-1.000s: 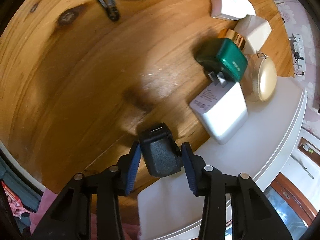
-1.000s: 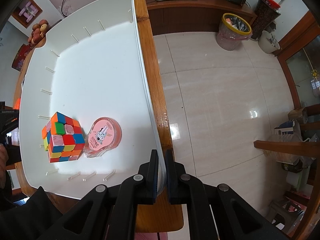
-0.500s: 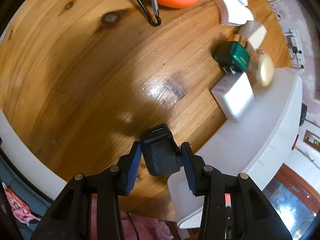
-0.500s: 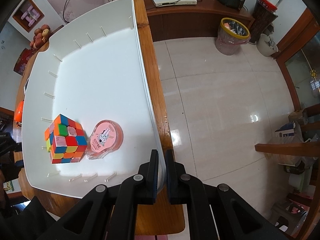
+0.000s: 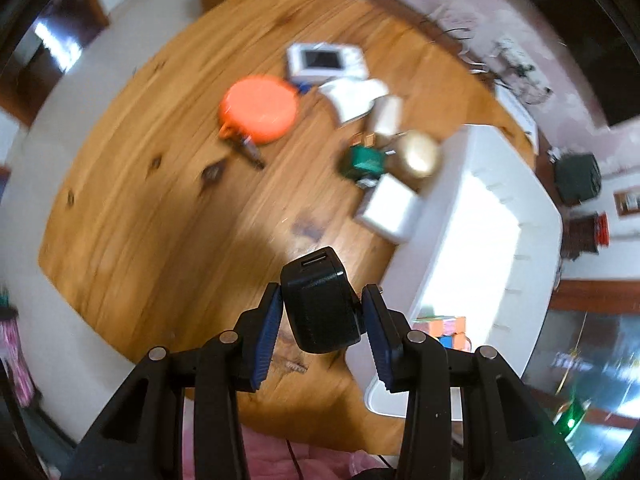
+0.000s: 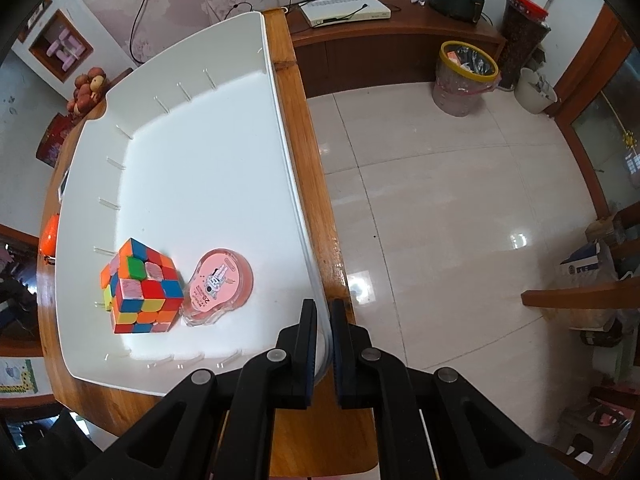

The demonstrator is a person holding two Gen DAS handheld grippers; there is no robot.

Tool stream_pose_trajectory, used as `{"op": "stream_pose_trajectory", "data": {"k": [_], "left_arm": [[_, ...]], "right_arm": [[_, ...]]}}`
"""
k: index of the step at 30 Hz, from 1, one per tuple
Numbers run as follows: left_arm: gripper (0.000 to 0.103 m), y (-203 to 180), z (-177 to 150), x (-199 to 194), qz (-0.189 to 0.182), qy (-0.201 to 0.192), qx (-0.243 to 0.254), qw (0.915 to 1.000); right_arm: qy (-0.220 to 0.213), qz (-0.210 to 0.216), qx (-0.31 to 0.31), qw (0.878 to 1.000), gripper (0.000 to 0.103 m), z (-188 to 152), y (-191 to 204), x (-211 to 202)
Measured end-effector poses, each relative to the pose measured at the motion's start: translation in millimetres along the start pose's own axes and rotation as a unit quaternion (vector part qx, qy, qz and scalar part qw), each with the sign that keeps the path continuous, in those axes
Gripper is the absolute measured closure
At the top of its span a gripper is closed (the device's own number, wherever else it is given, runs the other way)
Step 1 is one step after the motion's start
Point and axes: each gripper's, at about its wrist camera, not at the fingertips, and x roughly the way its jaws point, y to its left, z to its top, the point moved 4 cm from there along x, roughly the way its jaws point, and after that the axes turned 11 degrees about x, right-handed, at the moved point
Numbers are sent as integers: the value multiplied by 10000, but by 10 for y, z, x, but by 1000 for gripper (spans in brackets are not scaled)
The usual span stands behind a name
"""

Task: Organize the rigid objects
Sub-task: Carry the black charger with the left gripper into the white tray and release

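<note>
left tool: clamped on a black charger, blue pads against both its sides, USB port end pointing away from the camera; held in the air above the wooden surface, just beside the near-left corner of the white tray
right tool: narrow, jaws pinched on the tray's right wall near its near-right corner
white tray: sat on the surface along its right edge; slotted ribs along the inner walls
cube: multicoloured puzzle cube inside the tray, near-left part of the floor; also partly seen past the tray wall in the left wrist view
pink case: round, clear-edged, inside the tray, touching the cube's right side
white adapter: on the surface, against the tray's outer left wall
green block: on the surface, just beyond the white adapter, away from the tray
gold disc: beside the green block, close to the tray's far-left corner
orange pouch: on the surface, well apart from the tray, with a dark clip at its near end
white items: a screen device and two pale pieces beyond the gold disc; blurred, cannot tell what they were
left wrist view: motion-blurred throughout
</note>
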Motion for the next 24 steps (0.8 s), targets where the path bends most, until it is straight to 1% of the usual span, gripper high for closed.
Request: {"op": "stream_pose_trajectory", "data": {"k": [1, 5, 6, 8, 13, 17, 24], "left_arm": [[59, -38, 4, 69, -20, -58, 95, 9999], [59, -231, -105, 111, -215, -250, 582, 9978], [59, -318, -123, 94, -223, -300, 782, 9962], [59, -402, -136, 175, -191, -335, 1023, 9940], [59, -715, -201, 225, -202, -219, 1533, 9877], [59, -943, -264, 287, -141, -169, 1968, 9802], [59, -1170, -428, 406, -82, 62, 2442, 9697]], "right_arm": [[-10, 15, 8, 10000, 96, 0, -3, -1], [-11, 59, 34, 10000, 96, 0, -10, -3], [-9, 75, 46, 10000, 96, 1, -8, -1], [-3, 107, 67, 9999, 96, 1, -18, 0], [15, 149, 135, 9998, 96, 2, -26, 6], [15, 133, 136, 9998, 96, -3, -16, 8], [17, 186, 176, 9997, 96, -11, -40, 7]]}}
